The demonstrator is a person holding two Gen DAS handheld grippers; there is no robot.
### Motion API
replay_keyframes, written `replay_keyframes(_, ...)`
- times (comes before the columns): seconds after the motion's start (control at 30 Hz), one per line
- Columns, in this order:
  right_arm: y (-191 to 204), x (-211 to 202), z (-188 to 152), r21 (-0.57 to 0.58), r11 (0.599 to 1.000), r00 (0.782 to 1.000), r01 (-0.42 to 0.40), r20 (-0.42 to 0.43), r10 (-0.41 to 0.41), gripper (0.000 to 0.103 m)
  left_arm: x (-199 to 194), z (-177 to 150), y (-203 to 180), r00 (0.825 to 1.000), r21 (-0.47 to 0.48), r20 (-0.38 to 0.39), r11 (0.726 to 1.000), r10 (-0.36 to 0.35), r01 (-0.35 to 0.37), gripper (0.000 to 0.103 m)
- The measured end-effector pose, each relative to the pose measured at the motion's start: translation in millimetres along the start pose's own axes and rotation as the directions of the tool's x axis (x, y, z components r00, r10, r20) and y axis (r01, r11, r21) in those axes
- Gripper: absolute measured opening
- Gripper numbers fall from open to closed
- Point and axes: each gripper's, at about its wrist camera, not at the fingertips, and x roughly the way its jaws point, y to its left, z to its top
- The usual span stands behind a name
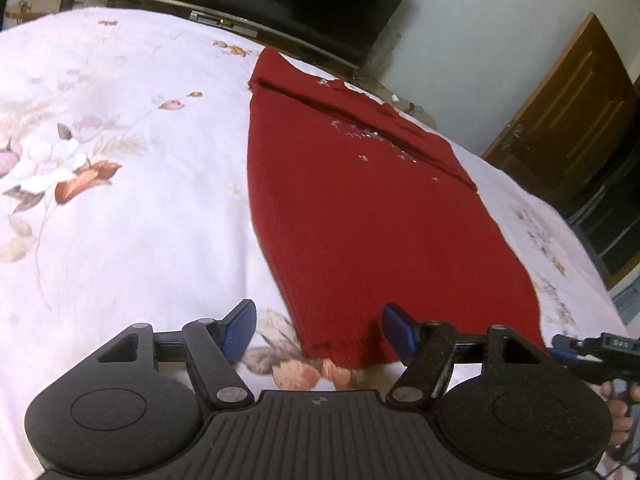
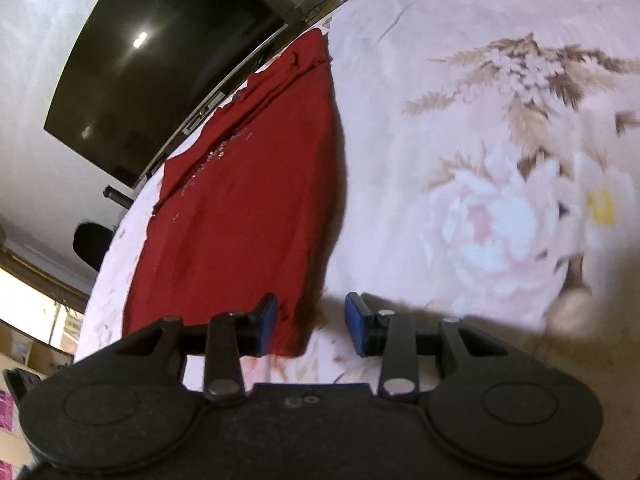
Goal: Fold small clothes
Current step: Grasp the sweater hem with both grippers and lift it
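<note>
Overhead, floral bedsheet (image 1: 120, 208) bears red garment (image 1: 360, 208); dark TV (image 2: 160, 64) behind; both grippers' jaws wide.

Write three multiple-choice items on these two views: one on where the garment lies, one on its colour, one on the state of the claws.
1. Where does the garment lie?
A. on a floral bedsheet
B. on a wooden chair
C. in a basket

2. What colour is the garment?
A. blue
B. dark red
C. green

3. How do the left claw and right claw stand?
A. both shut on cloth
B. one shut on cloth
C. both open

Answers: 1 A, the sheet surrounds it; 2 B, red in both views; 3 C, each claw's blue pads stand apart at the near hem.
</note>
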Motion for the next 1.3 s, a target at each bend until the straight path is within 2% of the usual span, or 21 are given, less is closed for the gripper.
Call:
replay_keyframes(0.13,-0.8,-0.2,-7.8,0.045,0.999,1.0,-0.014,0.009,0.014,0.037,4.7,2.3,16.4,0.995,-0.107,-0.019,0.99,-0.093,0.09,0.069)
replay_keyframes(0.27,-4.7,8.8,-7.2,0.096,0.994,0.999,-0.051,0.015,0.049,0.038,13.6,6.1,37.2,0.981,-0.244,-0.013,0.952,-0.196,0.187,0.069)
replay_keyframes(0.33,-9.8,11.4,-5.9,0.113,0.991,0.997,-0.073,0.014,0.072,0.038,18.7,5.3,42.2,0.974,-0.285,0.002,0.934,-0.225,0.216,0.069)
replay_keyframes(0.43,-13.4,21.7,2.1,0.141,0.983,0.993,-0.114,0.001,0.115,0.037,23.6,5.3,42.0,0.969,-0.288,0.003,0.928,-0.245,0.236,0.069)
replay_keyframes(0.53,-12.7,29.8,5.0,0.147,0.978,0.988,-0.15,-0.011,0.153,0.035,29.4,7.0,41.0,0.966,-0.285,0.004,0.926,-0.257,0.247,0.069)
replay_keyframes(0.57,-11.7,32.1,5.9,0.143,0.977,0.987,-0.157,-0.019,0.161,0.034,30.3,6.8,40.1,0.966,-0.284,0.006,0.926,-0.258,0.249,0.057)
replay_keyframes(0.6,-11.1,34.1,7.1,0.137,0.977,0.986,-0.162,-0.027,0.167,0.031,32.8,7.5,39.9,0.967,-0.286,-0.005,0.927,-0.254,0.242,0.031)
replay_keyframes(0.67,-10.4,35.5,7.7,0.127,0.977,0.984,-0.17,-0.042,0.176,0.029,47.7,2.9,40.1,0.965,-0.305,-0.048,0.924,-0.259,0.233,0.015)
replay_keyframes(0.73,-5.4,37.3,6.8,0.113,0.979,0.983,-0.169,-0.054,0.176,0.028,52.4,-2.0,39.7,0.963,-0.323,-0.026,0.914,-0.268,0.245,0.012)
replay_keyframes(1.0,-4.9,32.7,3.9,0.113,0.979,0.982,-0.169,-0.063,0.177,0.026,49.3,-11.2,47.3,0.957,-0.382,0.03,0.882,-0.287,0.277,0.012)
replay_keyframes(1.07,-6.4,35.3,5.2,0.13,0.976,0.982,-0.172,-0.057,0.181,0.026,52.6,-8.9,45.5,0.962,-0.373,0.026,0.89,-0.271,0.26,0.012)
replay_keyframes(1.13,-9.5,37.6,7.1,0.132,0.978,0.985,-0.16,-0.049,0.168,0.017,53.5,-7.2,41.5,0.973,-0.355,0.023,0.908,-0.23,0.223,0.01)
replay_keyframes(1.17,-10.4,39.5,7.3,0.133,0.982,0.989,-0.136,-0.046,0.143,0.007,52.8,-4.7,38.2,0.978,-0.345,0.023,0.917,-0.205,0.2,0.007)
replay_keyframes(1.27,-9.1,42.0,7.9,0.126,0.986,0.993,-0.107,-0.038,0.113,0.004,50.8,-4.1,31.8,0.985,-0.324,0.039,0.93,-0.168,0.171,0.004)
replay_keyframes(1.3,-4.7,40.4,6.7,0.087,0.992,0.995,-0.094,-0.03,0.097,0.005,48.3,-3.9,31.4,0.986,-0.321,0.049,0.932,-0.159,0.166,0.003)
